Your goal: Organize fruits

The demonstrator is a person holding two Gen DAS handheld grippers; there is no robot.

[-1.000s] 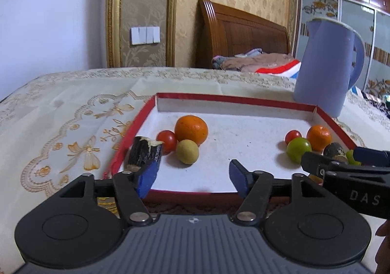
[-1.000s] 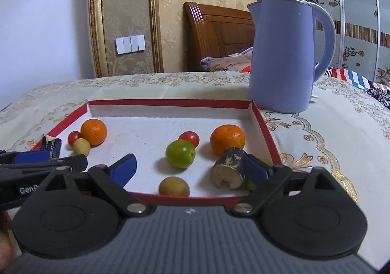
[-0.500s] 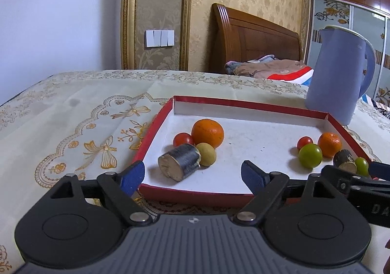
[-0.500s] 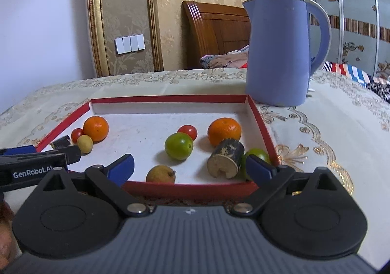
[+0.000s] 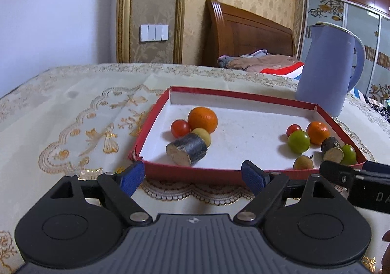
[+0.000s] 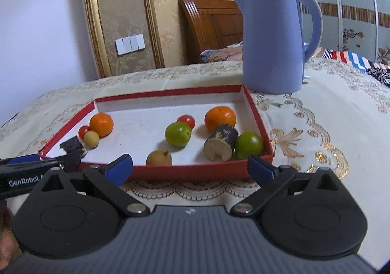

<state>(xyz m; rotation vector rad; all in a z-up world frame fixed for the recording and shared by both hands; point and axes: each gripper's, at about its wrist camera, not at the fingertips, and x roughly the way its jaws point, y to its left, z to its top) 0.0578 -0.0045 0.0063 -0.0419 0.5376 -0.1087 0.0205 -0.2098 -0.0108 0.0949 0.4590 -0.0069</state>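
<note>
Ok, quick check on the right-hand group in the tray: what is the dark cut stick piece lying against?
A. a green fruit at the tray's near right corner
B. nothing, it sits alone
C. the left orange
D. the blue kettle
A: in the right wrist view the dark cut stick piece lies on its side with a green fruit pressed against it, inside the near right corner of the red tray.

Reading "GenRobot.A", cut off where the right gripper's own body covers it, in white letters on the black side of the left gripper [image 6: 40, 166], showing at the near left of the right wrist view. Reading "DA", cut off by the picture's edge, in faint letters on the black side of the right gripper [image 5: 354, 171], at the near right of the left wrist view.
</note>
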